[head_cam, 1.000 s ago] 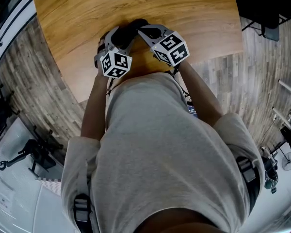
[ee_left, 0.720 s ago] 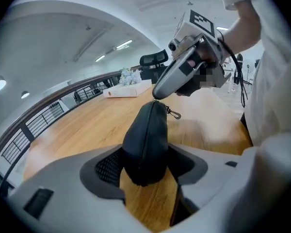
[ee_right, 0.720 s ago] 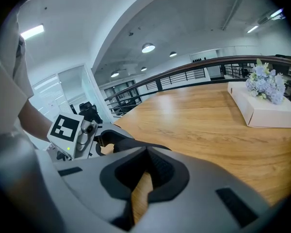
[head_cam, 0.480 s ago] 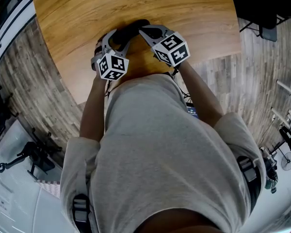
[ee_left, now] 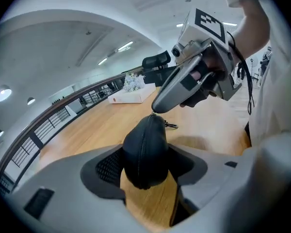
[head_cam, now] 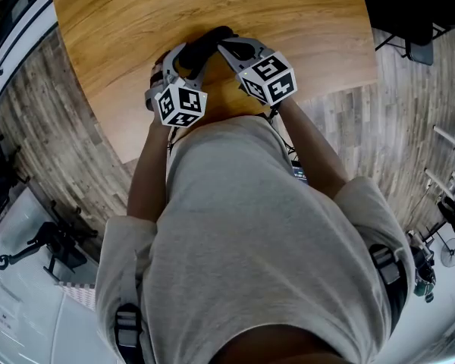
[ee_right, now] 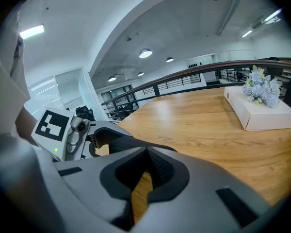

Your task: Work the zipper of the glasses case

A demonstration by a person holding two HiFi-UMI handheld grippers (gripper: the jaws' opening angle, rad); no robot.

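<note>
Left gripper (ee_left: 145,173) jaws clamping case (ee_left: 144,147), right gripper (ee_left: 156,109) closed, tips at case's far end, box (ee_left: 129,95) with flowers (ee_left: 132,81) beyond on table (ee_left: 94,130)

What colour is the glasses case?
The glasses case is black, shown best in the left gripper view.

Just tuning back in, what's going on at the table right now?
A person is working a black glasses case with two handheld grippers over a wooden table. The left gripper clamps the case across its body, apparently holding it off the tabletop. The right gripper, jaws shut, has its tip at the far end of the case, where the zipper ends. Whether it pinches the pull cannot be told. The visible stretch of zipper looks closed.
</note>
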